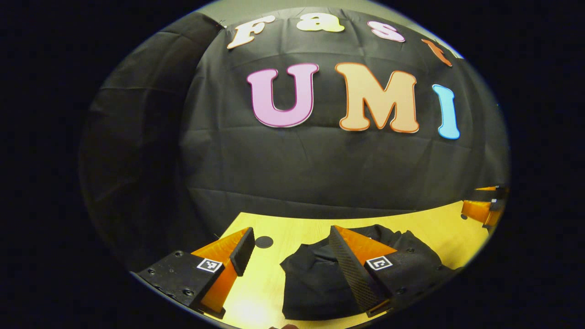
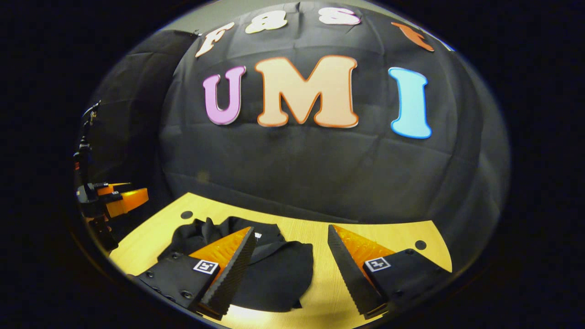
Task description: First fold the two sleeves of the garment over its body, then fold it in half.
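A black garment (image 1: 315,278) lies bunched into a compact heap on the yellow wooden table (image 1: 292,233). In the left gripper view my left gripper (image 1: 290,249) is open above the table, with its right finger over the garment's left part and its left finger over bare wood. In the right gripper view the same garment (image 2: 274,269) sits at lower left. My right gripper (image 2: 290,249) is open too, its left finger over the cloth and its right finger over bare table (image 2: 320,292). Nothing is held between either pair of fingers. I cannot make out separate sleeves in the heap.
The black cloth wall (image 1: 320,164) rises just behind the table's far edge. Small round holes (image 1: 263,241) mark the table corners. The right gripper (image 1: 484,208) shows at the far right of the left gripper view, and the left gripper (image 2: 114,201) at the far left of the right gripper view.
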Available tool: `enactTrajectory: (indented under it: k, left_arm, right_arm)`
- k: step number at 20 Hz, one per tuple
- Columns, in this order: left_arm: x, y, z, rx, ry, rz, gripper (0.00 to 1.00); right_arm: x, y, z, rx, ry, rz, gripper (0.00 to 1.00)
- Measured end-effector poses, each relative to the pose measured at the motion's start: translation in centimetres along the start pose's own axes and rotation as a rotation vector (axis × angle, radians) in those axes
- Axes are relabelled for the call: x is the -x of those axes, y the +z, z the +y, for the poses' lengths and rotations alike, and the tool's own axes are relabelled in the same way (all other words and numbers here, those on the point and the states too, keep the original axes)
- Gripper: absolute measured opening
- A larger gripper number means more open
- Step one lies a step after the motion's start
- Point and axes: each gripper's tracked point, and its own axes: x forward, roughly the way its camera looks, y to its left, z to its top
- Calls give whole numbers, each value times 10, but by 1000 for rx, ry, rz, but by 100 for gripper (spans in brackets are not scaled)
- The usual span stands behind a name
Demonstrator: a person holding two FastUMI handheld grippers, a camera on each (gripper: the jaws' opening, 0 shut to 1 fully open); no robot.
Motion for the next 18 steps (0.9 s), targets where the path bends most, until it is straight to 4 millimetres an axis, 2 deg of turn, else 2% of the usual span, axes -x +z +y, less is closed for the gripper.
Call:
enactTrajectory:
  k: [5, 7, 8, 11, 13, 15, 16, 18]
  left_arm:
    - [77, 19, 8, -15, 15, -108, 100]
    - [107, 17, 16, -1, 38, -121, 100]
    - [121, 15, 19, 8, 47, -125, 95]
    - [162, 9, 24, 21, 63, -148, 95]
    - [184, 2, 28, -9, 79, -157, 99]
    - [202, -6, 27, -21, 81, -153, 95]
    - [210, -12, 23, -16, 69, -138, 99]
    - [222, -22, 15, -6, 47, -114, 100]
  right_arm:
    - [89, 23, -5, -19, 7, -175, 97]
    - [120, 21, -8, -3, 5, -215, 99]
    - [135, 17, -7, -1, 7, -226, 100]
    - [174, 9, -2, -31, 16, -269, 100]
    - [197, -3, 2, -63, 31, -291, 100]
    - [219, -17, 4, -82, 38, -291, 100]
    - [228, -22, 3, -86, 30, -293, 98]
    - [244, -45, -4, -99, 11, -289, 100]
